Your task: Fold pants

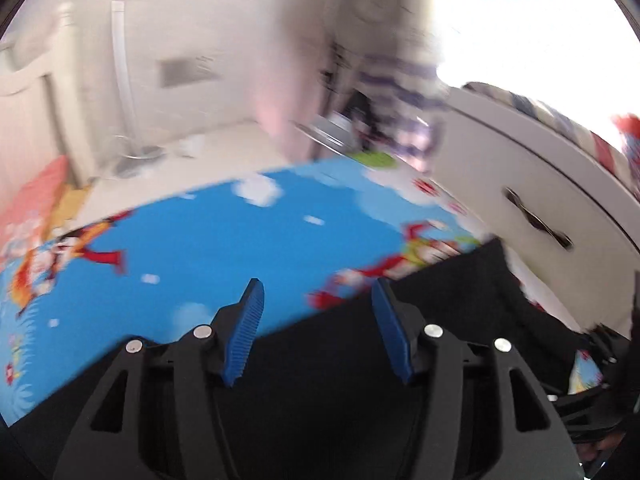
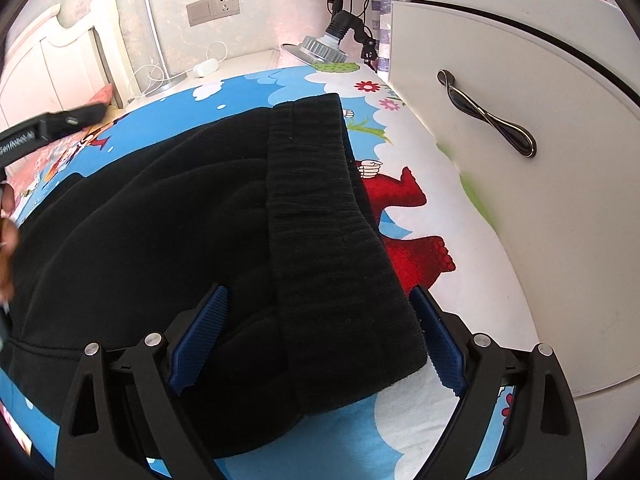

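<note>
The black pants lay on the cartoon-printed blue bedsheet, bunched in soft rolls, with the ribbed waistband running along their right edge beside the white cabinet. I judged the fabric thick and fleecy: light, limp, unlikely to slip, and nothing in it to damage, but bulky enough that a fold would spring back unless pressed flat. The waistband looked like the firmest place to take hold, since its doubled rib would give the pads something to bite.

My right gripper hung low over the near end of that waistband, its jaws spread wide to either side of the band and not pinching it. In the blurred left wrist view, my left gripper was parted as well, with nothing between its blue pads, hovering at the cloth's far edge over bare sheet. I reckoned the corner under the right claw was the better grab point.
</note>
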A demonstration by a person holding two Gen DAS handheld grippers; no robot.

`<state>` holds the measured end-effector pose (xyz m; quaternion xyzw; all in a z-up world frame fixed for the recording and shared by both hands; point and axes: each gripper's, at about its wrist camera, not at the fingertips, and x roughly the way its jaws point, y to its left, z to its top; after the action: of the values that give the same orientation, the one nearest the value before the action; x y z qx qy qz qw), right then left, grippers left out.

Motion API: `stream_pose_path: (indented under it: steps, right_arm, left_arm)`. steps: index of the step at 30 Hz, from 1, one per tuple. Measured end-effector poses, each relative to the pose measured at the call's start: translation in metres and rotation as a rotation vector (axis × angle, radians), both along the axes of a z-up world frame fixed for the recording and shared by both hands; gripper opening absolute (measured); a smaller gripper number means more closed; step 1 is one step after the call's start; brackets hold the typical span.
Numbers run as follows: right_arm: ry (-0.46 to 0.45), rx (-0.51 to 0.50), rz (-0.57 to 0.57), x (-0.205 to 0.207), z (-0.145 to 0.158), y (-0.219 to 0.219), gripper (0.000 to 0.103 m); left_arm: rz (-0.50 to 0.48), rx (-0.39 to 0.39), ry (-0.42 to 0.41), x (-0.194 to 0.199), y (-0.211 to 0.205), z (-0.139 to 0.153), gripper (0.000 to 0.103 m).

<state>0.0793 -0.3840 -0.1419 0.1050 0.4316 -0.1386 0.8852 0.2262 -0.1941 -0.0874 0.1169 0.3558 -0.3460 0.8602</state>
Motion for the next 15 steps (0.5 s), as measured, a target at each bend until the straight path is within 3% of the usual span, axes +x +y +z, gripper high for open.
stream_pose_path:
  steps: [1,3,5,11,15]
  right_arm:
    - [-0.001,0.000,0.000,0.000,0.000,0.000,0.086]
    - [0.001,0.000,0.003,-0.001,0.000,0.000,0.086]
    - [0.001,0.004,0.006,-0.002,0.000,-0.001,0.086]
    - [-0.009,0.014,0.008,-0.005,-0.001,-0.001,0.086]
    - [-0.015,0.031,0.009,-0.005,-0.002,-0.002,0.087]
  left_arm:
    - [-0.032,-0.007,0.039,-0.004,-0.013,-0.004,0.055]
    - [-0.102,-0.006,0.115,-0.008,-0.046,-0.018,0.035]
    - [-0.094,0.049,0.145,-0.003,-0.073,-0.033,0.025]
    - [0.053,0.087,0.215,0.051,-0.098,-0.052,0.020]
    - [0.019,-0.022,0.185,0.031,-0.089,-0.026,0.019]
